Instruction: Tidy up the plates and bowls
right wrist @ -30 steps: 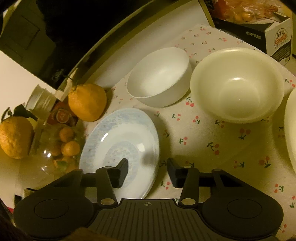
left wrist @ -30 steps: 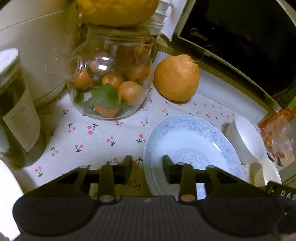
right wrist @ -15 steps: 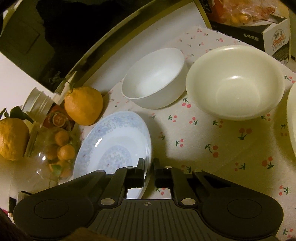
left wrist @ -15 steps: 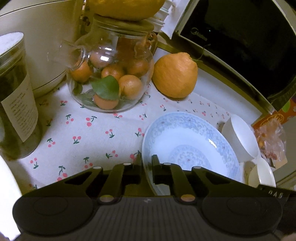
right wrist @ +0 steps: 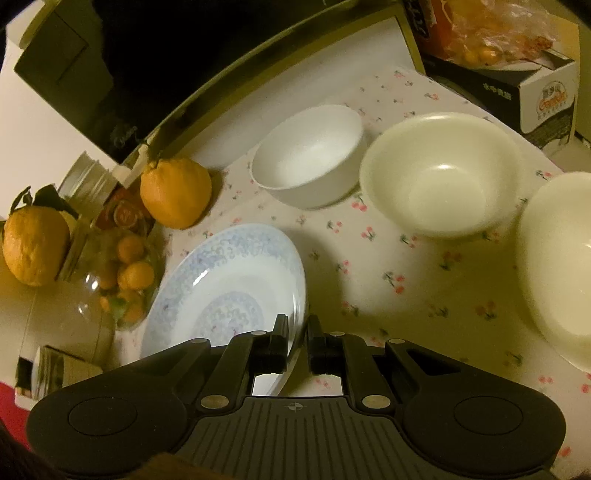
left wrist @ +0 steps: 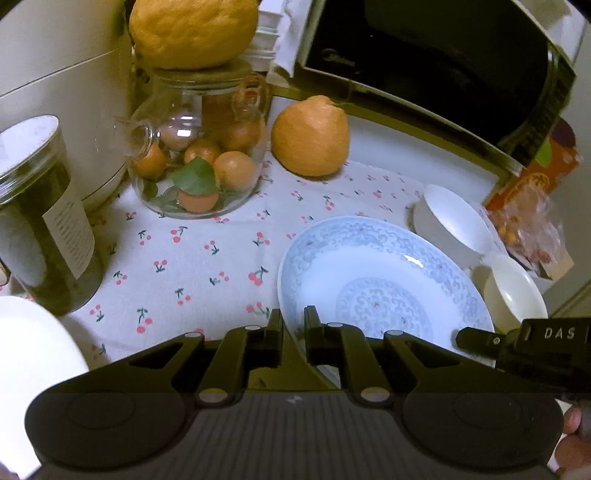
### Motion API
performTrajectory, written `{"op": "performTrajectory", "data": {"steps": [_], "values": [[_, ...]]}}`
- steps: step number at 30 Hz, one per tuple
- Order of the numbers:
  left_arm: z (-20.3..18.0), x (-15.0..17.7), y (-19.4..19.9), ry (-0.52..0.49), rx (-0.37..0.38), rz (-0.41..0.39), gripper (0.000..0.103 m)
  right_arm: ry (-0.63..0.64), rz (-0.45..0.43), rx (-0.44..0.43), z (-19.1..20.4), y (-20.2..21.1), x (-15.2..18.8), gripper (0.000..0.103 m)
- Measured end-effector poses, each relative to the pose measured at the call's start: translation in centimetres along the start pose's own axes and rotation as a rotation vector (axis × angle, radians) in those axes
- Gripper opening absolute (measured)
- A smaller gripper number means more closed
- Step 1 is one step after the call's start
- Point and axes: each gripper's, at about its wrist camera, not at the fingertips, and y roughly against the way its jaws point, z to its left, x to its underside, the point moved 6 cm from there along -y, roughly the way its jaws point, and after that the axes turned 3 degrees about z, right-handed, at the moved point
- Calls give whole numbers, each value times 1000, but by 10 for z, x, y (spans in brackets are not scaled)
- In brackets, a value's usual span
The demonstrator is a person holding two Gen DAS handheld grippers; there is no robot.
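Note:
A blue-patterned plate (left wrist: pixel 380 280) is held off the cherry-print cloth by both grippers. My left gripper (left wrist: pixel 293 321) is shut on its left rim. My right gripper (right wrist: pixel 296 328) is shut on its right rim, and the plate (right wrist: pixel 229 291) shows tilted there. A small white bowl (right wrist: pixel 308 158) and a cream bowl (right wrist: pixel 443 173) stand behind the plate. Another cream bowl (right wrist: pixel 557 266) sits at the right edge. The right gripper's body (left wrist: pixel 524 343) shows in the left wrist view.
A glass jar of small oranges (left wrist: pixel 199 162) with a big citrus on top (left wrist: pixel 192 29), a loose orange (left wrist: pixel 310 136), a dark jar (left wrist: pixel 37 214), a microwave (left wrist: pixel 424 55) and a snack box (right wrist: pixel 517 66) ring the cloth. A white dish (left wrist: pixel 33 369) lies at lower left.
Both grippers went from open to shut on opposite rims of the patterned plate, and the plate has risen and tilted off the cloth.

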Motion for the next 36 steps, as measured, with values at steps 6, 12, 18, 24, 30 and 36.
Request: {"op": "performTrajectory", "data": {"steps": [6, 12, 18, 24, 30, 36], "values": [[-12, 6, 13, -53, 12, -16, 10, 18, 25, 7, -9, 17, 8, 11], [-25, 19, 16, -100, 31, 14, 11, 5, 76, 40, -26, 28, 17, 11], [-29, 32, 13, -120, 41, 64, 11, 2, 117, 58, -36, 37, 26, 12], [-29, 38, 15, -160, 29, 86, 11, 3, 160, 59, -39, 40, 35, 13], [-31, 39, 15, -195, 3, 95, 11, 13, 192, 68, -38, 38, 41, 13], [-28, 44, 8, -200, -25, 147, 14, 19, 226, 84, -39, 34, 46, 13]]}}
